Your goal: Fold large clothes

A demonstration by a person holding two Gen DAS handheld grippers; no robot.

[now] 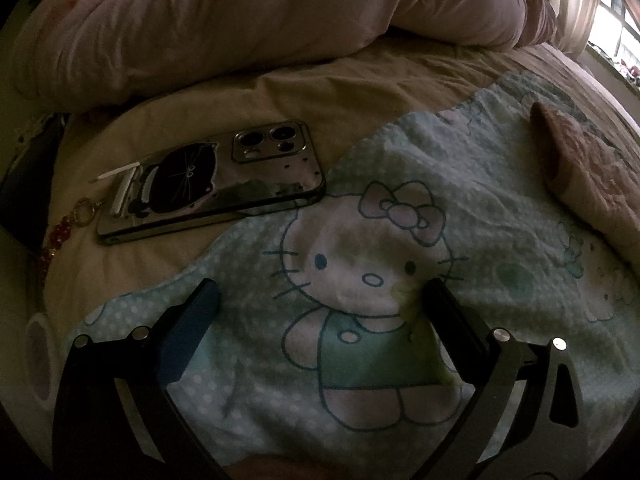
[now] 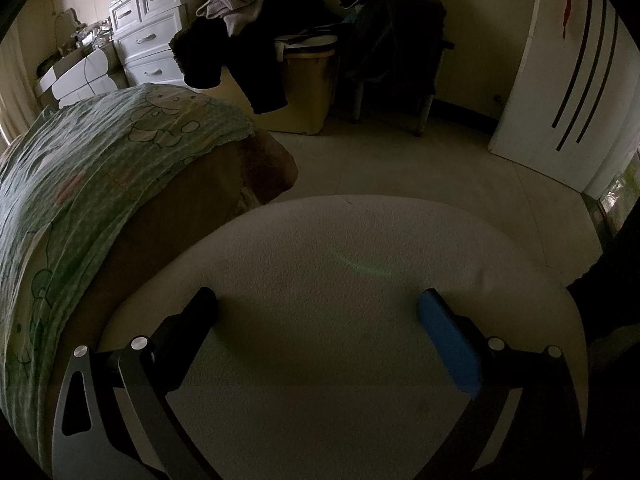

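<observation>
A pale green garment with a cartoon cat print (image 1: pixel 376 280) lies spread flat on the bed. My left gripper (image 1: pixel 320 300) hovers just over the print, open, with nothing between its fingers. In the right wrist view the same green printed cloth (image 2: pixel 80 184) drapes over the bed's edge at the left. My right gripper (image 2: pixel 318 308) is open above a white foam-like surface (image 2: pixel 340 264), holding nothing.
A phone with a cat-face case (image 1: pixel 216 180) and a red bead charm (image 1: pixel 52 240) lie on the tan sheet left of the garment. A pink duvet (image 1: pixel 240 16) is heaped behind. A brownish cloth (image 1: pixel 592 168) lies at the right. Drawers (image 2: pixel 148 40), a clothes-covered bin (image 2: pixel 304 80) and a door (image 2: pixel 568 72) stand beyond.
</observation>
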